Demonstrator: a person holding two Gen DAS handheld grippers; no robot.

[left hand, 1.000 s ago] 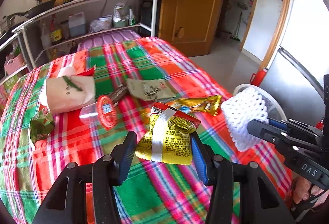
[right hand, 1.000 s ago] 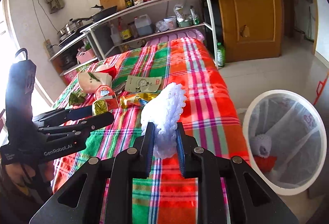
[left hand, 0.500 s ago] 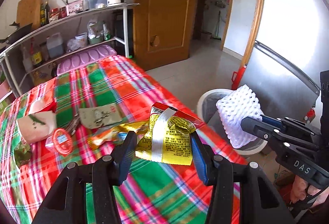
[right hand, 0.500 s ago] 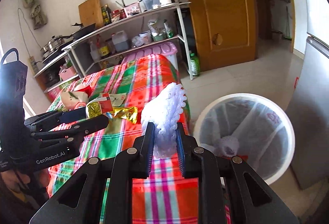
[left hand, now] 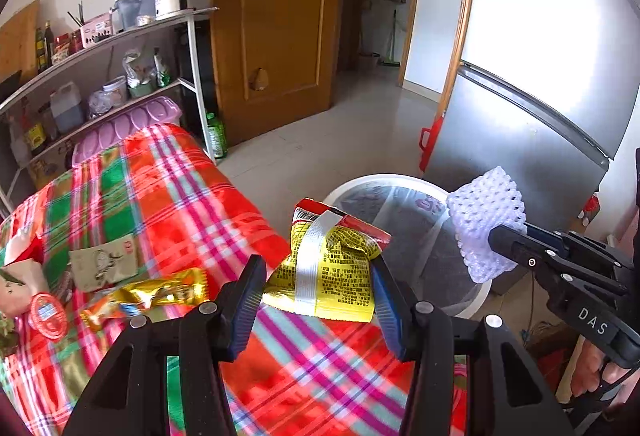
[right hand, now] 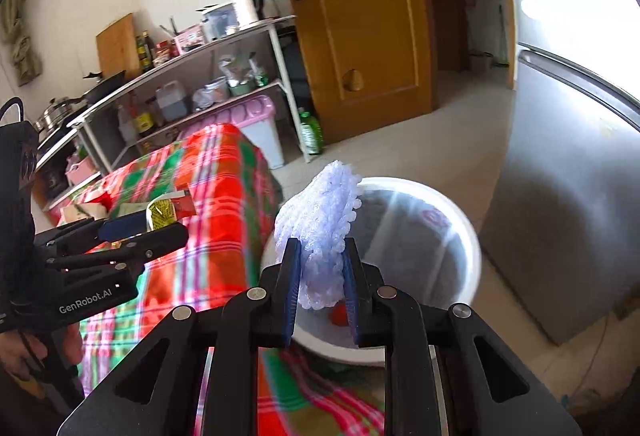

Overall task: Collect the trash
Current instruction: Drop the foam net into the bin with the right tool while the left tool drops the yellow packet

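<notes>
My left gripper (left hand: 318,280) is shut on a yellow and red snack wrapper (left hand: 332,268) and holds it over the table's right edge, beside the bin. My right gripper (right hand: 320,268) is shut on a white foam fruit net (right hand: 320,212) and holds it above the white round bin (right hand: 464,232). The bin (left hand: 384,182) has a clear liner and some trash inside. The net also shows in the left wrist view (left hand: 484,224). The left gripper and wrapper show in the right wrist view (right hand: 168,212).
The plaid tablecloth (left hand: 160,196) still carries a gold wrapper (left hand: 152,296), a green packet (left hand: 104,268) and a red-lidded cup (left hand: 48,316). A steel fridge (left hand: 520,140) stands right behind the bin. Shelves (left hand: 100,84) and a wooden door (left hand: 276,20) are beyond.
Both grippers have swung right, away from the table's middle toward the bin, each still holding its piece of trash. The net now hangs over the bin's rim.
</notes>
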